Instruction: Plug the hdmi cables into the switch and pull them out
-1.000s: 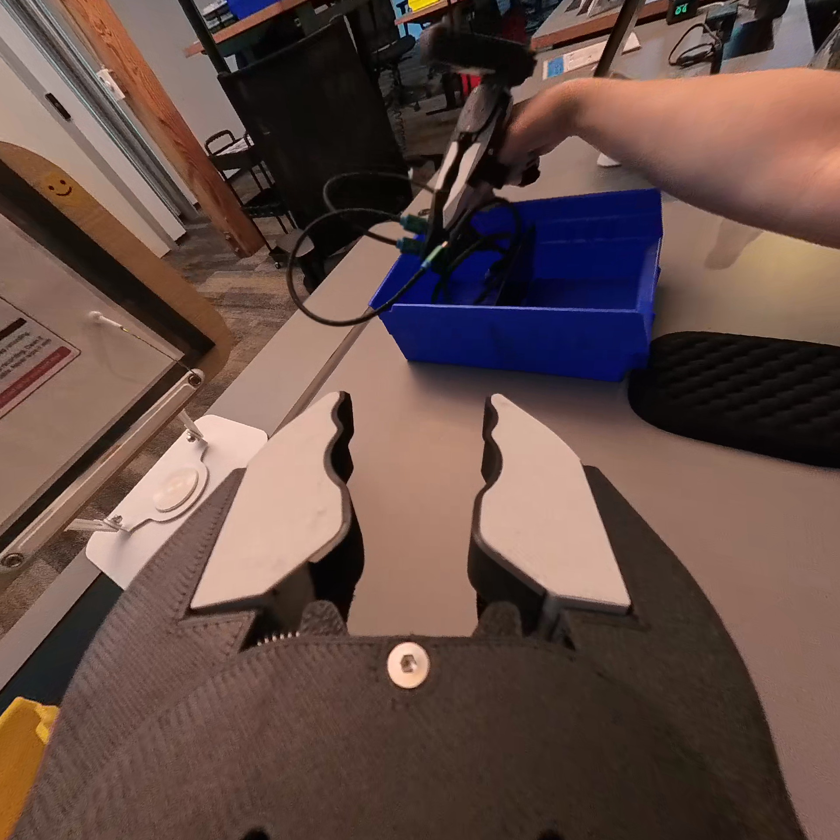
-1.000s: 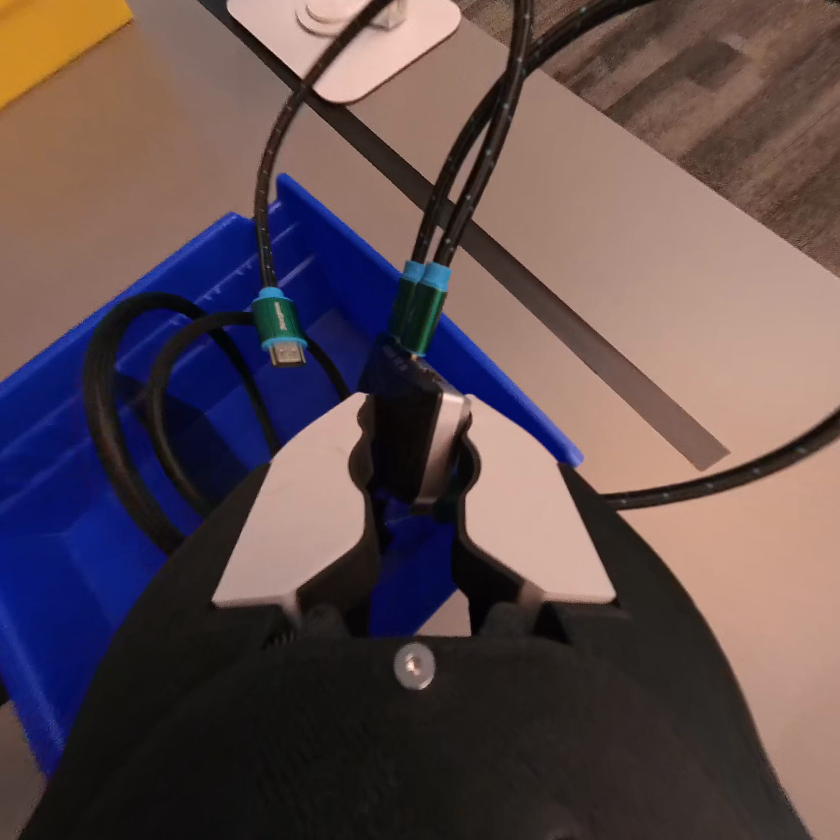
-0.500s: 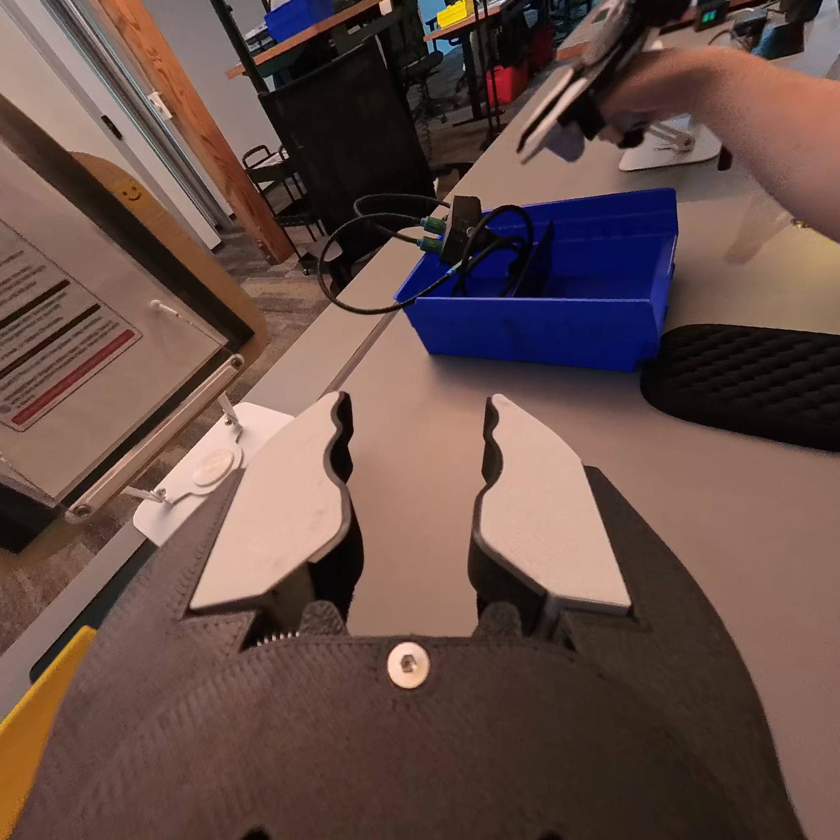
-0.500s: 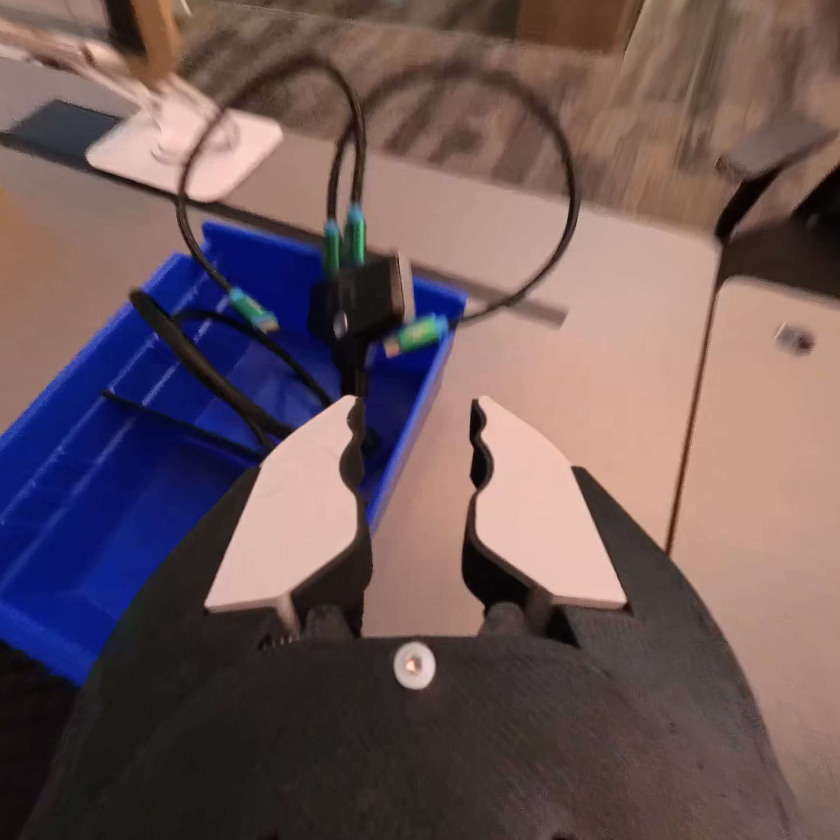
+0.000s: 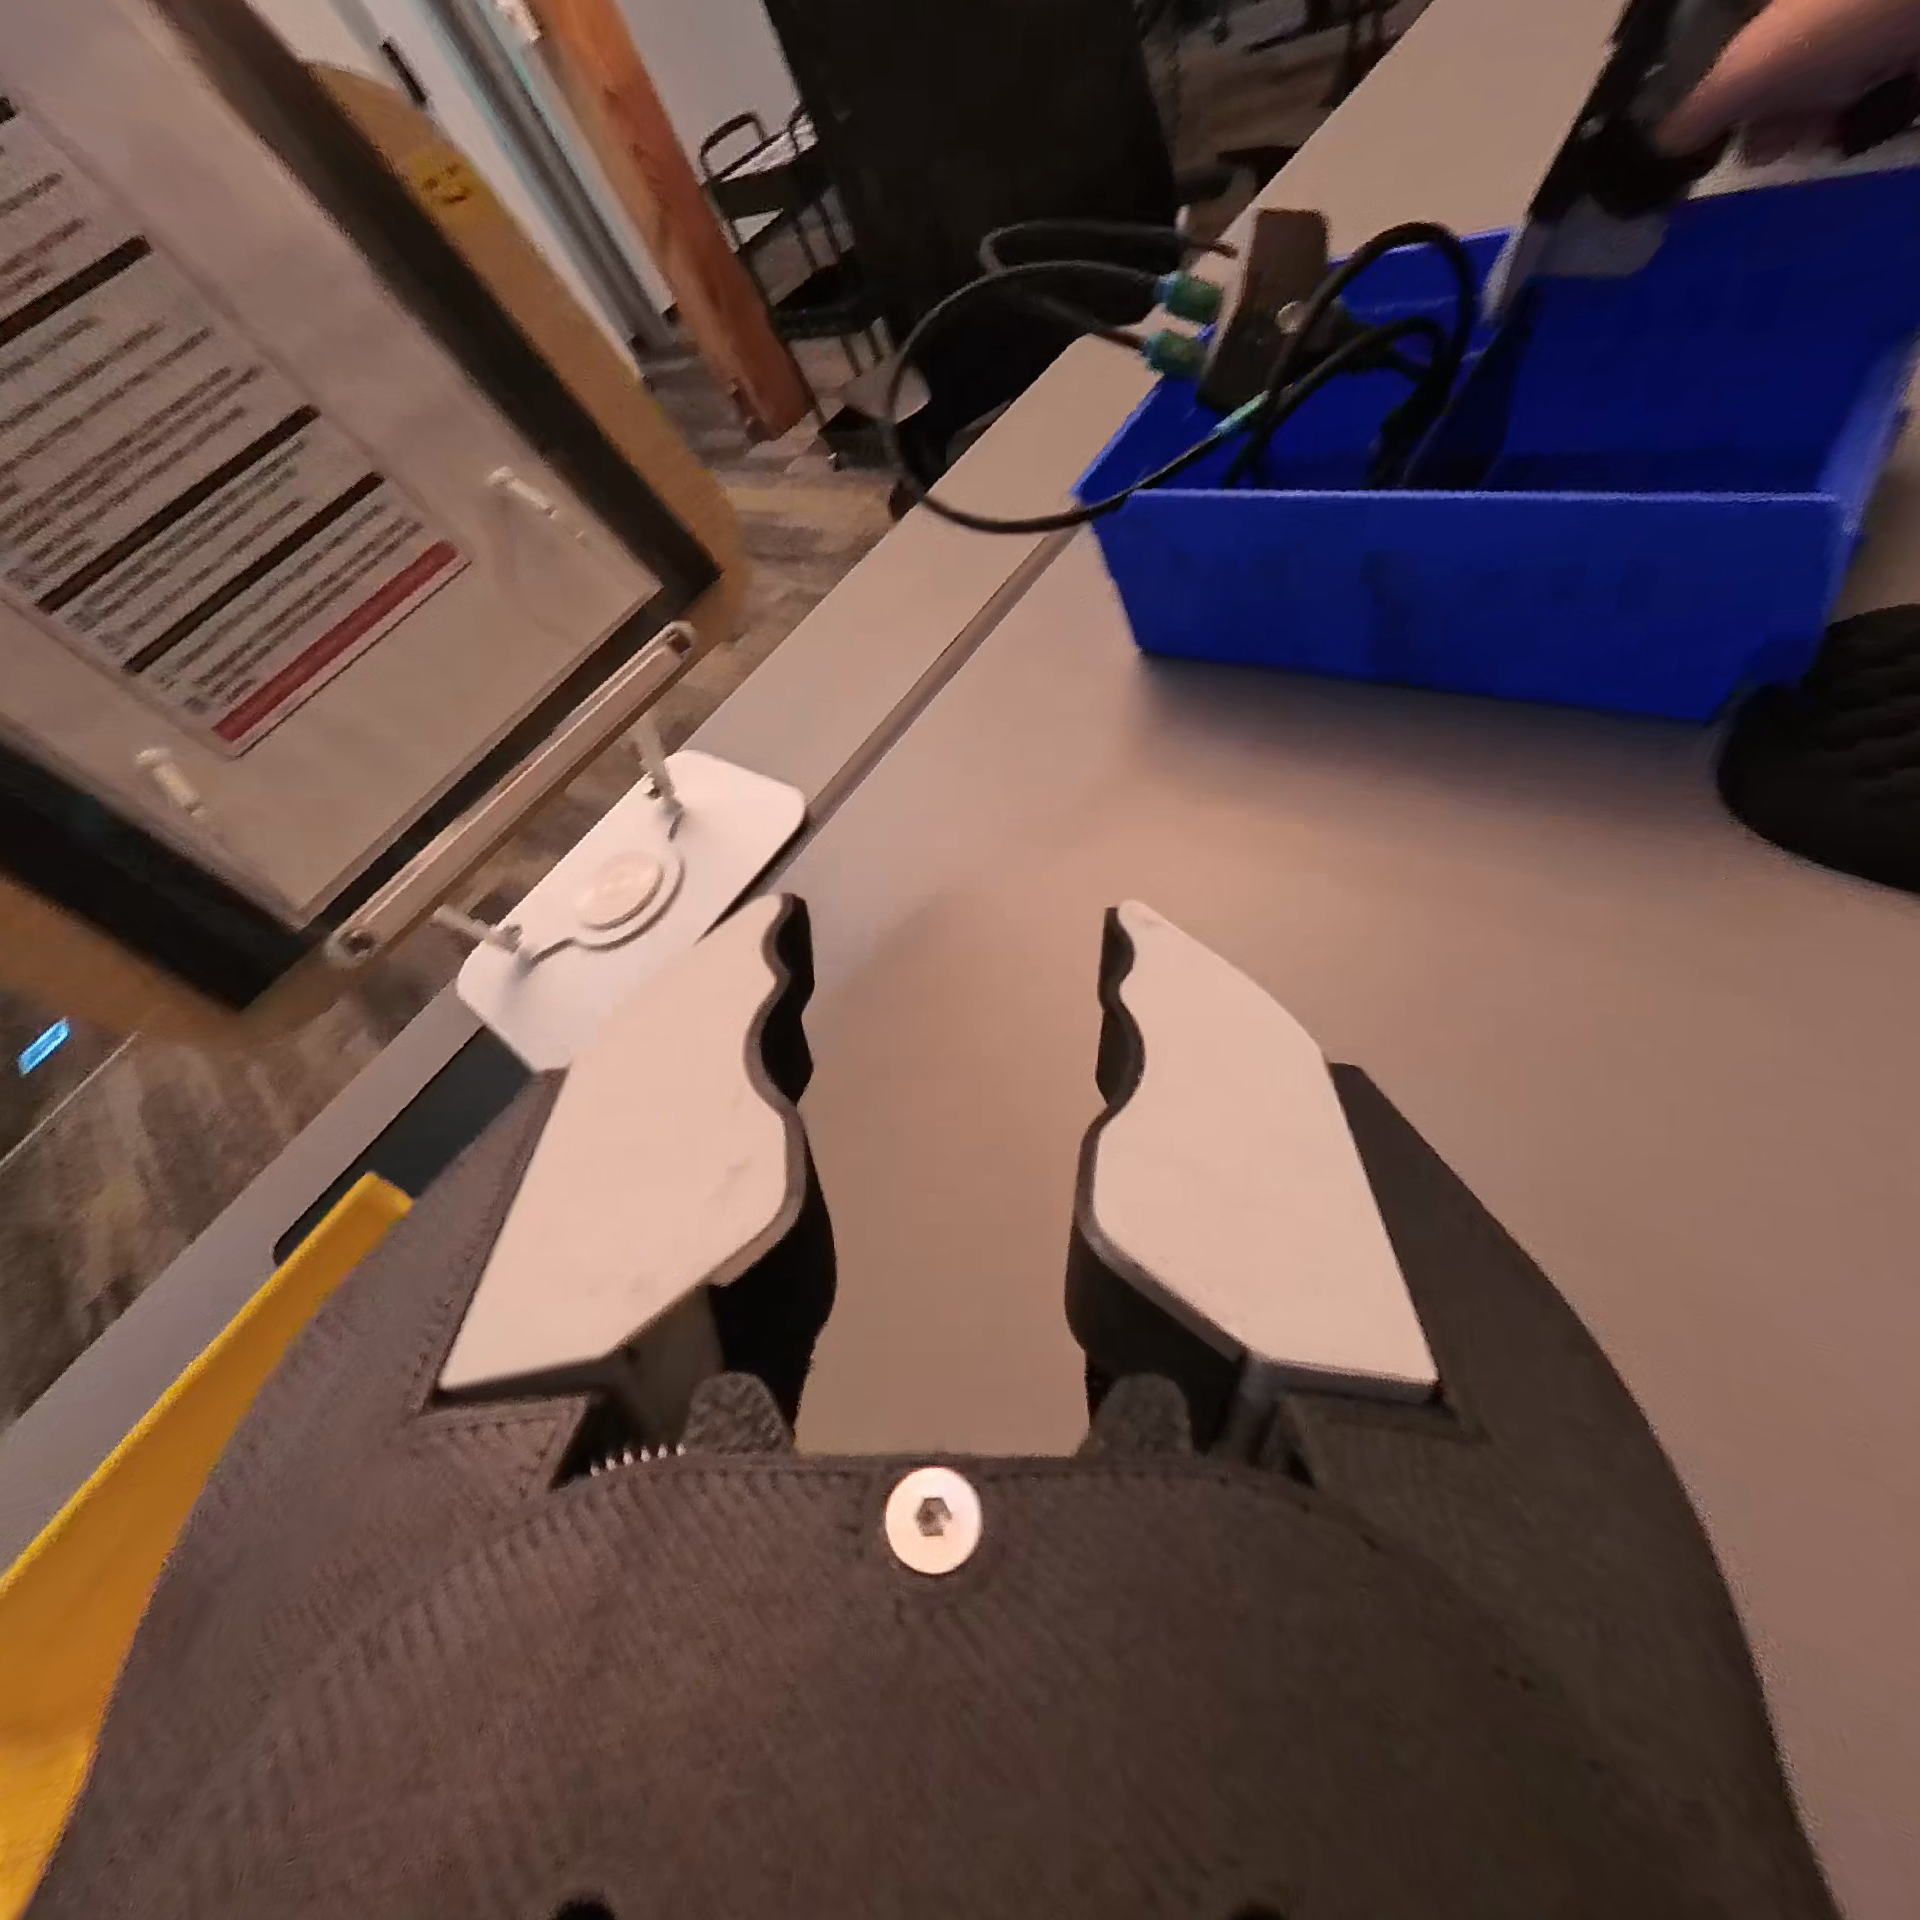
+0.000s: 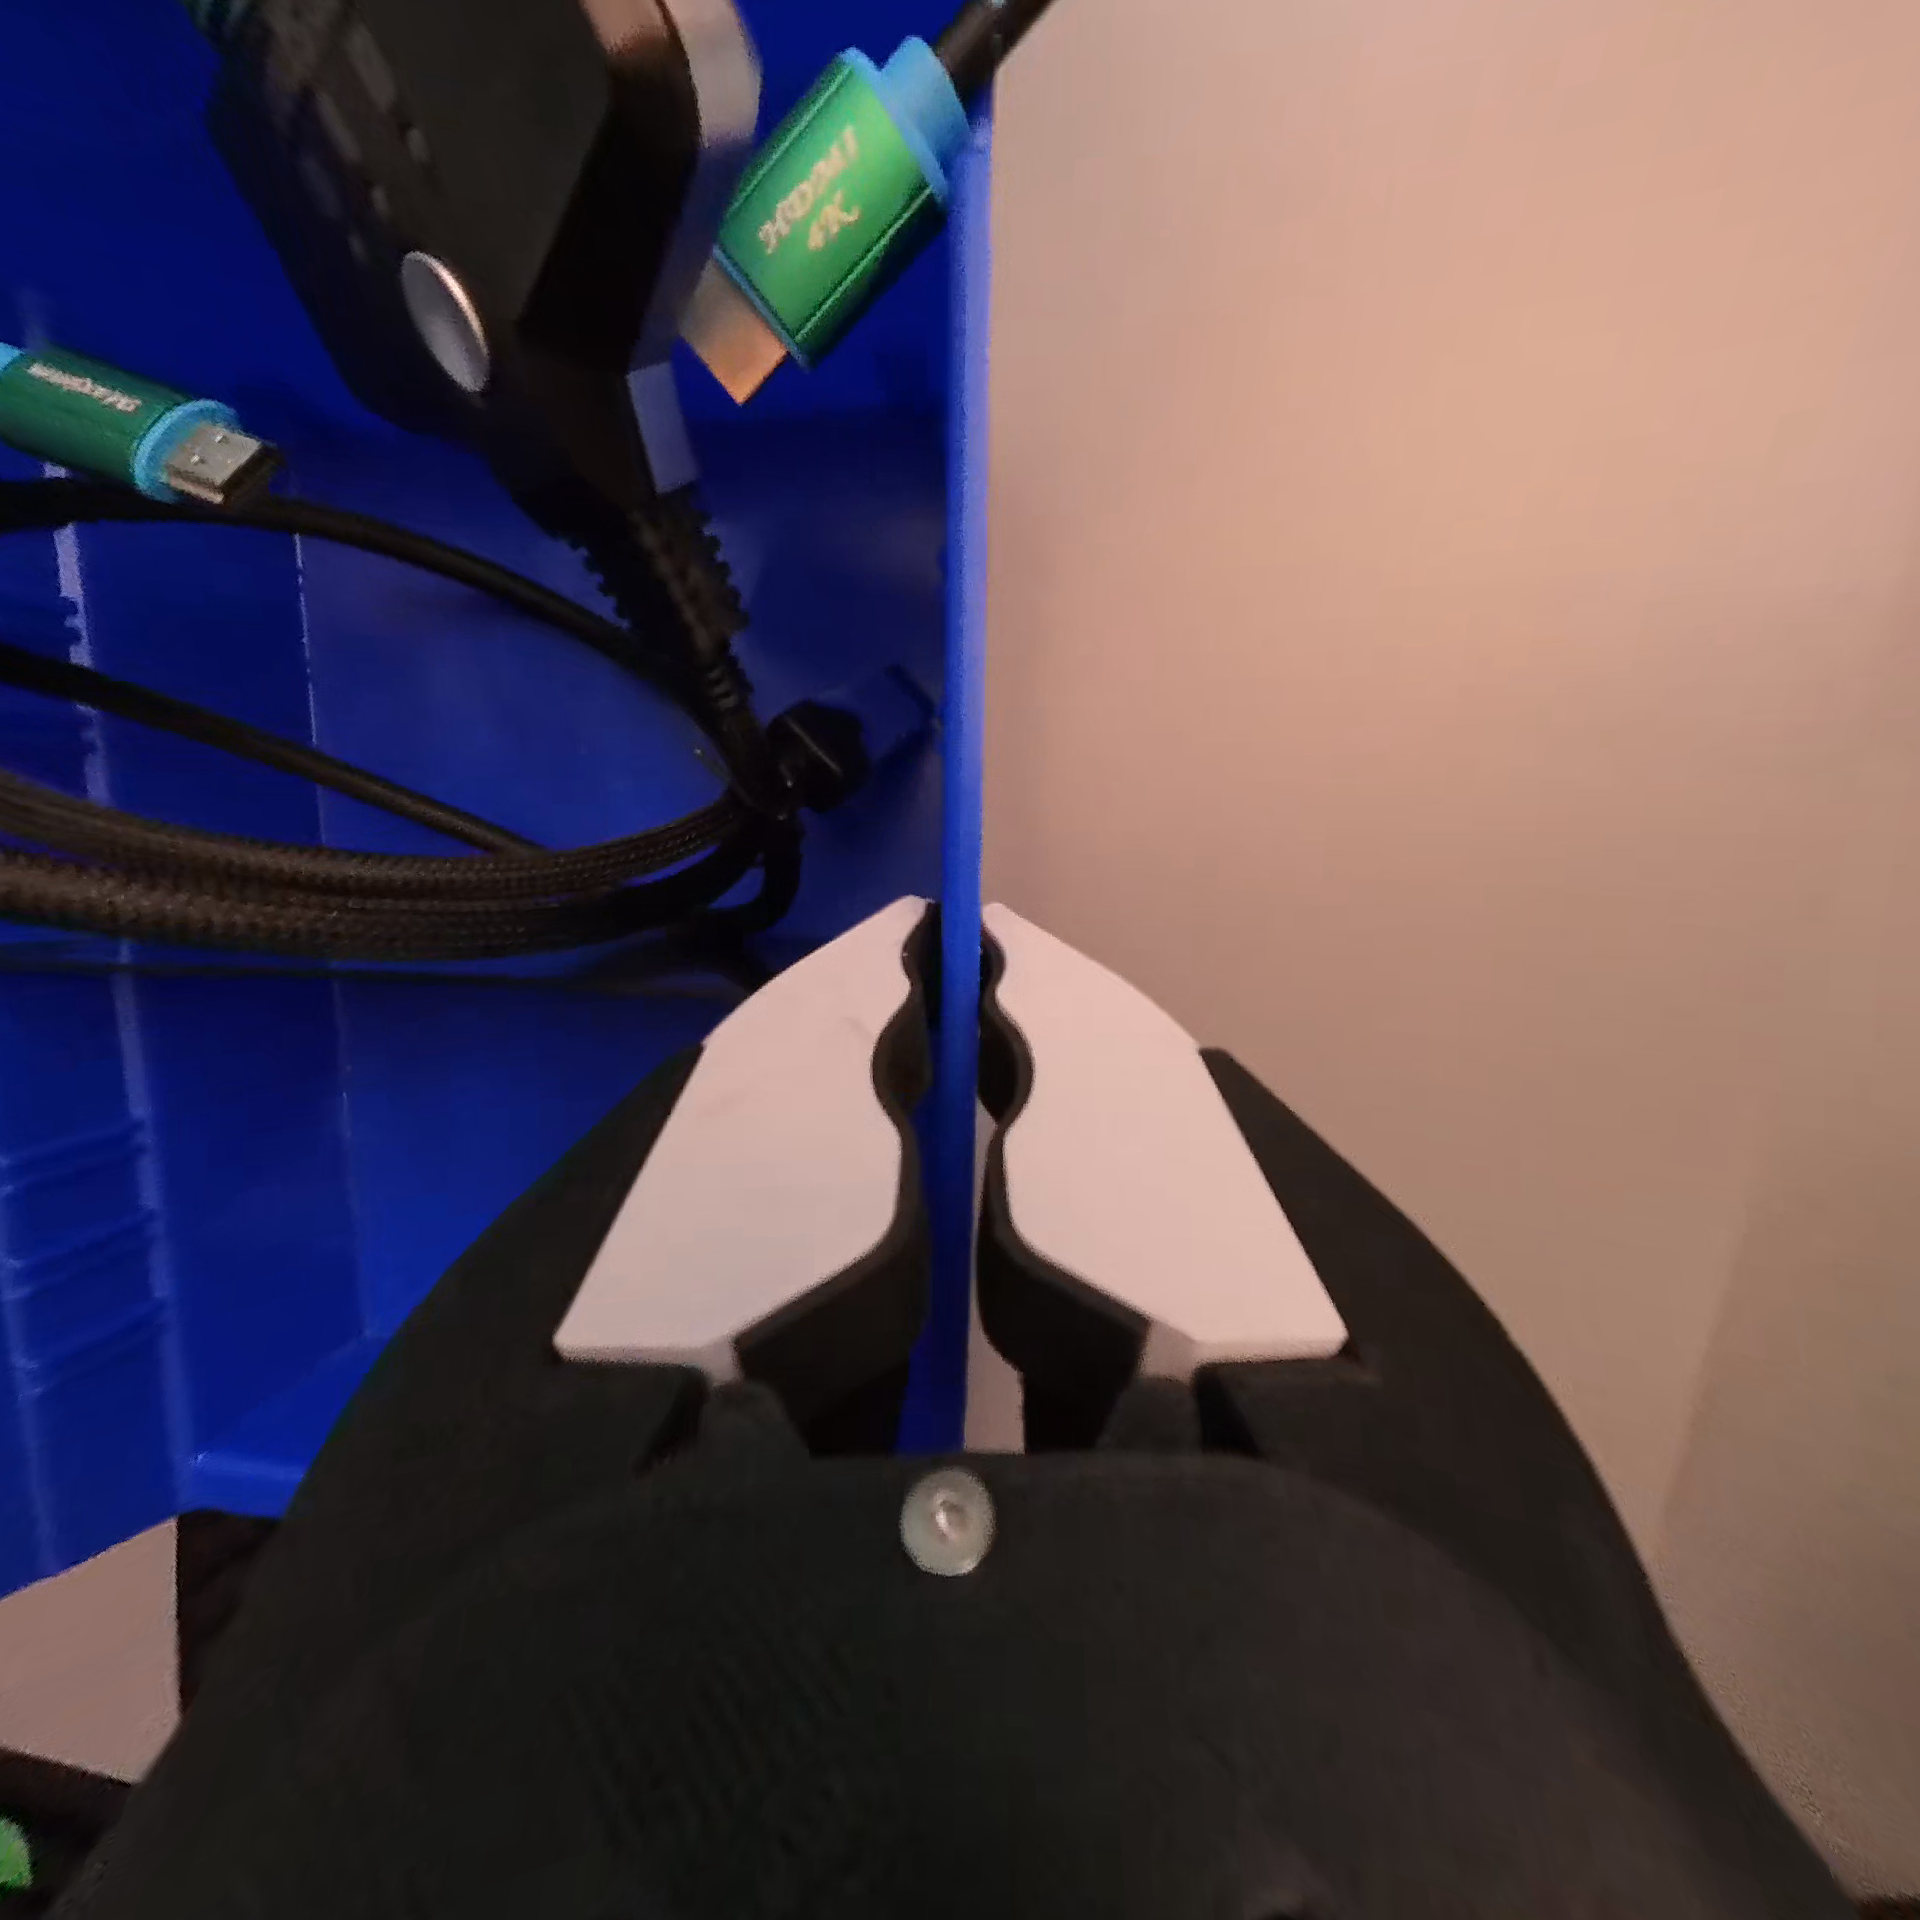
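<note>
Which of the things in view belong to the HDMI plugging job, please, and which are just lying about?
Belong to the job:
- switch
- green HDMI plugs, two of them loose
- black cables
- blue bin, its wall clamped by the right gripper
- left gripper, open

Lying about:
- framed sign on a stand
- black pad
- yellow bin

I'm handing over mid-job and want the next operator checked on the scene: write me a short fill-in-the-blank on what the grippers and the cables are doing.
1. The right gripper is shut on the side wall of the ____ plastic bin.
2. The left gripper is ____, holding nothing above the grey table.
3. The black HDMI switch box lies ____ the bin.
4. The green HDMI plug beside the switch is ____.

Missing words: blue; open; inside; unplugged
</note>
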A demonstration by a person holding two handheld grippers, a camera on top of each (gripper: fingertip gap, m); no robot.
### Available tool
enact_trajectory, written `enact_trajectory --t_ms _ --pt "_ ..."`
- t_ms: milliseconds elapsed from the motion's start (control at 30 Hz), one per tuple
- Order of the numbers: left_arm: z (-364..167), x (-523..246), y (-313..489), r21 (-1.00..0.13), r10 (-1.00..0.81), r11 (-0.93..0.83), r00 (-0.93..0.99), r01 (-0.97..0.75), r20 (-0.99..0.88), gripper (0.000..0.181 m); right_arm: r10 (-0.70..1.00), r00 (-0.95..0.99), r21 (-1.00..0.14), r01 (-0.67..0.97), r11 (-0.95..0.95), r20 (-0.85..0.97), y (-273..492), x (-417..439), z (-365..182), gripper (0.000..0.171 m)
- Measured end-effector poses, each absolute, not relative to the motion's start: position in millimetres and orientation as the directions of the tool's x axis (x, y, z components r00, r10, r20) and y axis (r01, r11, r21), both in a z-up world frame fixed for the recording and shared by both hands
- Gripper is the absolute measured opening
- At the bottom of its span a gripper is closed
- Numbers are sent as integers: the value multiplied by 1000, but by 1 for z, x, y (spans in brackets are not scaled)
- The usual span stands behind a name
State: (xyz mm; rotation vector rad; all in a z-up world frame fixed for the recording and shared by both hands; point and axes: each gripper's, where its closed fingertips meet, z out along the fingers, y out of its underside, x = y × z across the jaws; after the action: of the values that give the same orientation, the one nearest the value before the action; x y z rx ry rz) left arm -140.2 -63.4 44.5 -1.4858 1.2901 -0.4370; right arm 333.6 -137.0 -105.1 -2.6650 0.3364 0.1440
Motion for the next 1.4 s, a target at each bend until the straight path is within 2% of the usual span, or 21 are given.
enact_trajectory --t_ms 167,333,500,567,700,800,900,1067,1167,1267,1333,1400 --pt "49 -174 -44 -879 -848 87 429 -468 -312 49 -366 908 -446 -419 -791 -205 -157 357 -105 6" --pt "27 -195 -26 -857 -829 16 473 -515 -300 48 -429 882 -458 -470 -755 -198 -170 364 -105 6" --pt "-13 -226 -1 -745 -739 -120 561 -656 -374 42 -438 879 -455 -473 -754 -189 -174 363 -105 6" --pt "-26 -242 3 -712 -703 -208 609 -671 -368 47 -430 884 -457 -465 -759 -184 -175 363 -105 6" --pt "-41 -254 -4 -744 -643 -395 741 -539 -195 61 -424 888 -463 -455 -761 -175 -175 363 -105 6" --pt "-52 -276 3 -690 -516 -417 779 -592 -356 69 -425 888 -464 -455 -760 -175 -175 363 -104 6" --pt "-66 -294 13 -658 -434 -472 804 -587 -406 53 -433 881 -462 -469 -753 -189 -174 363 -104 5" --pt "-79 -301 10 -659 -445 -553 849 -510 -284 5 -461 849 -452 -529 -719 -259 -174 368 -104 5" --pt "-79 -304 11 -678 -437 -558 864 -478 -250 4 -496 827 -453 -560 -694 -263 -176 374 -103 5" --pt "-78 -304 15 -689 -428 -557 871 -464 -241 7 -498 834 -460 -548 -699 -236 -177 378 -104 5" --pt "-71 -306 16 -710 -421 -515 863 -480 -278 32 -478 854 -471 -515 -716 -207 -178 378 -103 6" --pt "-47 -310 14 -771 -400 -437 868 -463 -294 49 -459 863 -535 -496 -684 -213 -177 381 -91 5"
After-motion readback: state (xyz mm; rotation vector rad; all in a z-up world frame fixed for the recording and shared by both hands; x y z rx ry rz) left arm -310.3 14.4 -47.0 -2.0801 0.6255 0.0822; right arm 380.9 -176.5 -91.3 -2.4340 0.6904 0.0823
